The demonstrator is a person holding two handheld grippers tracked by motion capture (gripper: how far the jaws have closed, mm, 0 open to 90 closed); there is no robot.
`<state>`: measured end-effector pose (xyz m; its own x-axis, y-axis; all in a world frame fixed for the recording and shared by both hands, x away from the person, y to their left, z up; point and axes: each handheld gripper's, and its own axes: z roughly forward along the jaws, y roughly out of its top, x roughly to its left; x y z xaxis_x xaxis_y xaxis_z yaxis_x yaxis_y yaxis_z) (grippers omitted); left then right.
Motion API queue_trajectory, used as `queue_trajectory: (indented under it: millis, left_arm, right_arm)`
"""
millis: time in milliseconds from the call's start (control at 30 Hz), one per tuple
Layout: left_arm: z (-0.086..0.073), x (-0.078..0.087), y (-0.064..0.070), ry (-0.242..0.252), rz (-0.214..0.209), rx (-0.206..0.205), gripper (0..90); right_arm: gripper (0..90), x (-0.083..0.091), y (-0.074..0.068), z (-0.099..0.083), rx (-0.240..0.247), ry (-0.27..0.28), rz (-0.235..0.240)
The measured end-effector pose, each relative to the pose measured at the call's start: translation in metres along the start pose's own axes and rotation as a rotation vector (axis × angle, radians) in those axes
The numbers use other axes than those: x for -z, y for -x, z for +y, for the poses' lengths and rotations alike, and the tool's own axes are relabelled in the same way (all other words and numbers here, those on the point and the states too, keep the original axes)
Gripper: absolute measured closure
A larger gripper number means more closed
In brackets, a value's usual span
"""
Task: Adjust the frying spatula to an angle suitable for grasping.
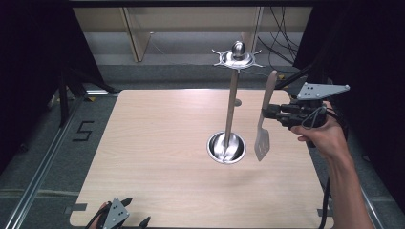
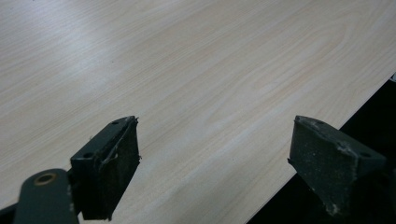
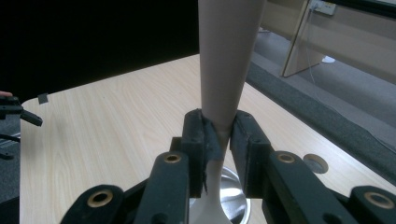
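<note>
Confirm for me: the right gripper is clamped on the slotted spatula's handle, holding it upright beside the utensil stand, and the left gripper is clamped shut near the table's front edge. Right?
Not quite. The left gripper is open: the left gripper view shows its jaws wide apart over bare table. The rest holds: the right gripper is clamped on the spatula handle, upright beside the utensil stand.

I see the left gripper (image 1: 125,213) cut off at the high view's bottom edge; in the right gripper view, the spatula (image 3: 227,60) handle runs off the top, its blade hidden below the jaws.
</note>
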<state>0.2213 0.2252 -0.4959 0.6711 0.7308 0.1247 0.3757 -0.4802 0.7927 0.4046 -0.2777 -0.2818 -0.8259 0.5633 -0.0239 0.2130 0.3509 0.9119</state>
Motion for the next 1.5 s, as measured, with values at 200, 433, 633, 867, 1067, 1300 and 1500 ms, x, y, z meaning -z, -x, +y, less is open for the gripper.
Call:
queue_trajectory:
  millis: [200,433,633,867,1067,1300,1500]
  left_arm:
    - [0.0,0.0,0.001,-0.008,-0.005,-0.001,15.3]
    - [-0.001,-0.001,0.004,0.004,-0.004,0.043,15.2]
    - [0.001,0.0,0.001,-0.006,-0.01,-0.025,15.2]
    - [0.0,-0.001,0.004,-0.006,-0.016,0.027,15.2]
    - [0.002,0.0,0.0,-0.021,-0.018,-0.046,15.2]
    - [0.001,0.001,0.0,-0.026,-0.003,-0.042,15.2]
    - [0.001,0.0,0.002,-0.008,-0.015,-0.028,15.2]
  right_arm:
    - [76.6,-0.002,0.005,0.006,-0.006,-0.016,0.016]
    - [76.6,-0.009,0.007,0.01,-0.013,-0.008,0.016]
    - [76.5,-0.013,0.009,0.015,-0.022,-0.022,0.031]
    - [76.5,-0.015,0.009,0.019,-0.036,-0.034,0.027]
    - [76.5,-0.02,0.01,0.023,-0.031,-0.059,0.039]
    - [76.5,-0.026,0.01,0.026,-0.034,-0.084,0.057]
    - [76.4,-0.029,0.012,0.024,-0.037,-0.095,0.06]
